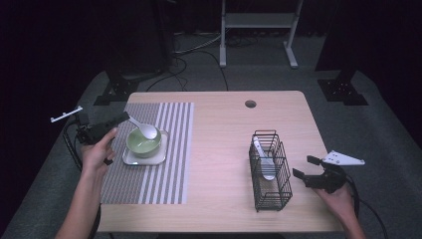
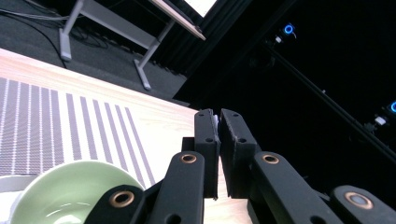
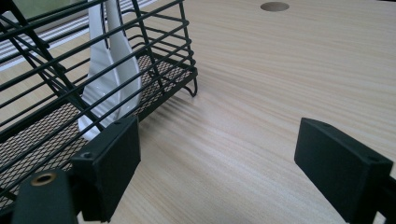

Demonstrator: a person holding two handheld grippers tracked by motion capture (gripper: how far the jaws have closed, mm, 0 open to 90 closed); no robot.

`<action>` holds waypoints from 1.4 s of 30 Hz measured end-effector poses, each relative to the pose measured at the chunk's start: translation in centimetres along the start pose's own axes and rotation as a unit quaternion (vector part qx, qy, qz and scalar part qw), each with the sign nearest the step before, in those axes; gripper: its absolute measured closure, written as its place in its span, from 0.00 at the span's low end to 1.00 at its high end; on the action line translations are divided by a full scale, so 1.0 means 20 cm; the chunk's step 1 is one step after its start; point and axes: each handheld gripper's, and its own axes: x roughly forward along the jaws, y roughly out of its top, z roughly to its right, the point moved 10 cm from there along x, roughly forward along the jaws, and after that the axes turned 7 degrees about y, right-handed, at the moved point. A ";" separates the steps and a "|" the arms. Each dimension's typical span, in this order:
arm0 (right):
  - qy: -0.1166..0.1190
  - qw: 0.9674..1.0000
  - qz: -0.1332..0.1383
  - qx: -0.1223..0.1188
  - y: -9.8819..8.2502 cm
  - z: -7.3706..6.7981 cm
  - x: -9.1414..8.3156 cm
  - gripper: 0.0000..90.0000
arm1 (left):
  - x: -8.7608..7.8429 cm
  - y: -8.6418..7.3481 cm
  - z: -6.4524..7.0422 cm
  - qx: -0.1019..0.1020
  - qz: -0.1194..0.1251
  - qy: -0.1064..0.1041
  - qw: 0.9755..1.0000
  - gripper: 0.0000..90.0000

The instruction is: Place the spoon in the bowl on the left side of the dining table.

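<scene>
A person's left hand holds my left gripper [image 1: 124, 118] at the table's left edge, shut on the thin handle of a white spoon [image 1: 147, 131]. The spoon's scoop hangs over a green bowl [image 1: 143, 143] that sits on a small pale tray [image 1: 130, 159]. In the left gripper view the jaws [image 2: 218, 116] press a sliver of white handle [image 2: 215, 122], with the bowl [image 2: 60, 191] below. My right gripper [image 1: 304, 167] rests open at the right, beside a black wire basket [image 1: 270, 172]. Inside the basket lies another white spoon [image 1: 266, 162]. Between its fingers [image 3: 243, 158] is bare wood.
A grey striped placemat [image 1: 149, 174] lies under the tray. The wooden table [image 1: 219, 149] has a cable hole [image 1: 250, 104] near its far edge. The basket's wires [image 3: 46, 70] and its spoon [image 3: 112, 79] stand close to the right gripper's left jaw.
</scene>
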 end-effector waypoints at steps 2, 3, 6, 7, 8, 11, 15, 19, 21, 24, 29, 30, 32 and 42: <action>0.000 1.000 0.000 0.000 0.00 0.00 0.00 0.15 | 0.00 0.00 -0.01 0.000 0.001 0.002 1.000 0.96; 0.000 1.000 0.000 0.000 0.00 0.00 0.00 0.15 | -0.01 0.01 -0.02 -0.001 0.003 0.004 1.000 0.95; 0.000 1.000 -0.001 0.000 0.00 0.00 0.00 0.15 | -0.03 0.03 -0.05 -0.004 0.010 0.010 1.000 0.95; 0.000 1.000 -0.001 0.000 0.00 0.00 0.00 0.15 | -0.04 0.04 -0.05 -0.006 0.014 0.011 1.000 0.95; 0.000 1.000 -0.001 0.000 0.00 0.00 0.00 0.15 | -0.04 0.04 -0.05 -0.006 0.014 0.011 1.000 0.96; 0.000 1.000 0.000 0.000 0.00 0.00 0.00 0.15 | -0.06 0.05 -0.08 -0.009 0.018 0.017 1.000 0.95; 0.000 1.000 0.000 0.000 0.00 0.00 0.00 0.15 | -0.08 0.07 -0.13 -0.015 0.024 0.026 0.999 0.96; 0.000 1.000 -0.001 0.000 0.00 0.00 0.00 0.15 | -0.10 0.07 -0.18 -0.022 0.028 0.038 0.999 0.96; 0.000 1.000 0.000 0.001 0.00 0.00 0.00 0.15 | -0.11 0.07 -0.19 -0.022 0.029 0.039 0.999 0.95; -0.001 1.000 -0.001 0.000 0.00 0.00 0.00 0.15 | -0.12 0.08 -0.22 -0.027 0.032 0.047 0.998 0.95; -0.001 1.000 -0.001 0.000 0.00 0.00 0.01 0.15 | -0.13 0.07 -0.26 -0.032 0.035 0.054 0.997 0.95; -0.001 1.000 -0.001 -0.001 0.00 0.00 0.01 0.15 | -0.13 0.07 -0.27 -0.035 0.036 0.058 0.997 0.95; -0.001 1.000 -0.001 -0.002 0.00 0.00 0.01 0.15 | -0.13 0.06 -0.28 -0.034 0.034 0.060 0.997 0.95; -0.002 1.000 -0.003 0.001 0.00 0.00 0.00 0.15 | -0.12 0.02 -0.37 -0.046 0.030 0.081 0.995 0.95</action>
